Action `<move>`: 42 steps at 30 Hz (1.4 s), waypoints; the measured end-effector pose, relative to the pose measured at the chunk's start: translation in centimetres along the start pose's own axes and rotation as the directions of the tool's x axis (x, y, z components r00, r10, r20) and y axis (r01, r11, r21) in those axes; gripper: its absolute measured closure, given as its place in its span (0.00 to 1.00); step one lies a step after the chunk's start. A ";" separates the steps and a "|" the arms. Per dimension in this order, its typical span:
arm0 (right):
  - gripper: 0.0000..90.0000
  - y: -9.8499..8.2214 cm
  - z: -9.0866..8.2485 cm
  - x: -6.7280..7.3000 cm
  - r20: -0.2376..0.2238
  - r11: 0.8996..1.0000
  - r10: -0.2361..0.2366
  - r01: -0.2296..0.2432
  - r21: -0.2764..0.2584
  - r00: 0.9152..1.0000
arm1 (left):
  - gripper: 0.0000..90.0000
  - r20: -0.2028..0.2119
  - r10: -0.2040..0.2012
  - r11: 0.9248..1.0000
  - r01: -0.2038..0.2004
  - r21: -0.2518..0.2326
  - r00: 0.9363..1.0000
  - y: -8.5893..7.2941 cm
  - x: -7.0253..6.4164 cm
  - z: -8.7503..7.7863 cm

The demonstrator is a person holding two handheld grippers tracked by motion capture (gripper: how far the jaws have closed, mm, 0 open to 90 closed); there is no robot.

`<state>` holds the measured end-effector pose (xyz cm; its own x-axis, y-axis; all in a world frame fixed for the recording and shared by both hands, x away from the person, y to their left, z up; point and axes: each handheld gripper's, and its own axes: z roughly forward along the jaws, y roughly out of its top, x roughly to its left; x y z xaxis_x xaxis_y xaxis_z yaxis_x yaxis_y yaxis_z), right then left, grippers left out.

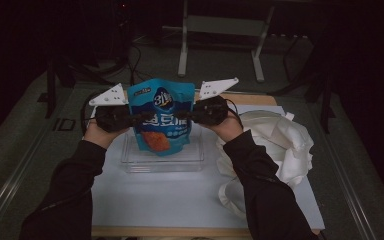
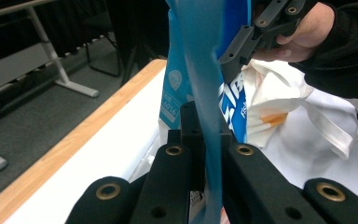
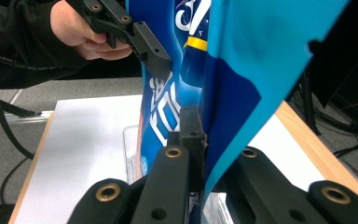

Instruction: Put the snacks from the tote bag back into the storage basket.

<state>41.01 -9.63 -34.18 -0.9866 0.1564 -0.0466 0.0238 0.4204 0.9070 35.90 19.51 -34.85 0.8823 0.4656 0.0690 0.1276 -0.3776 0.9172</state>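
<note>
**A:** Blue snack pouch (image 1: pixel 161 117) — where is it right now?

**B:** I'm holding it upright in the air, above the clear plastic container (image 1: pixel 163 161) that sits on the white board (image 1: pixel 180 200). Its printed front faces me in the high view, and its lower end hangs over the container's opening.

**A:** How are you gripping it?

**B:** My left gripper (image 1: pixel 139 118) pinches the pouch's left edge and my right gripper (image 1: pixel 184 118) pinches its right edge, at about the same height, roughly halfway up the pouch. In the left gripper view the blue film (image 2: pixel 209 140) runs straight between my two black jaws, which are pressed together on it. The right gripper view shows the same: jaws closed onto the pouch's side seam (image 3: pixel 219 154).

**A:** Can you see the other hand from each side?

**B:** Yes. From the left gripper view my right hand (image 2: pixel 303 32) shows at the far edge of the pouch; from the right gripper view my left hand (image 3: pixel 81 32) shows likewise.

**A:** Anything else on the table?

**B:** A crumpled white cloth bag (image 1: pixel 275 145) lies just to the right of the container, on the same white board.
</note>
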 end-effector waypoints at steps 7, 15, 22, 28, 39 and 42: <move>0.99 -1.3 0.6 0.1 -0.003 1.000 0.023 -0.023 0.020 1.000 | 1.00 0.037 -0.027 1.000 0.027 0.009 0.999 -1.6 0.2 0.8; 0.99 -3.2 1.5 0.2 -0.014 0.997 0.070 -0.070 0.021 0.997 | 1.00 0.065 -0.051 0.998 0.048 0.036 0.997 -2.9 0.5 1.4; 0.99 -4.7 2.2 0.5 -0.017 0.994 0.101 -0.101 0.030 0.995 | 1.00 0.088 -0.070 0.997 0.066 0.051 0.994 -4.1 0.8 2.0; 0.99 -5.8 2.6 0.6 -0.018 0.992 0.119 -0.118 0.033 0.993 | 1.00 0.104 -0.086 0.995 0.080 0.060 0.991 -5.3 0.9 2.5; 0.99 -7.2 3.3 1.2 -0.019 0.992 0.128 -0.128 0.023 0.992 | 1.00 0.121 -0.092 0.995 0.087 0.043 0.988 -7.0 0.6 2.6; 0.98 -7.4 3.3 1.3 -0.010 0.992 0.122 -0.122 0.018 0.992 | 0.99 0.119 -0.082 0.996 0.077 0.046 0.989 -7.0 0.4 2.7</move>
<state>40.07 -9.57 -42.35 -0.9778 0.1976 0.0690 0.1471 0.4143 0.8982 36.60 20.19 -42.28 0.9164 0.3965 -0.0541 0.2161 -0.3764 0.9009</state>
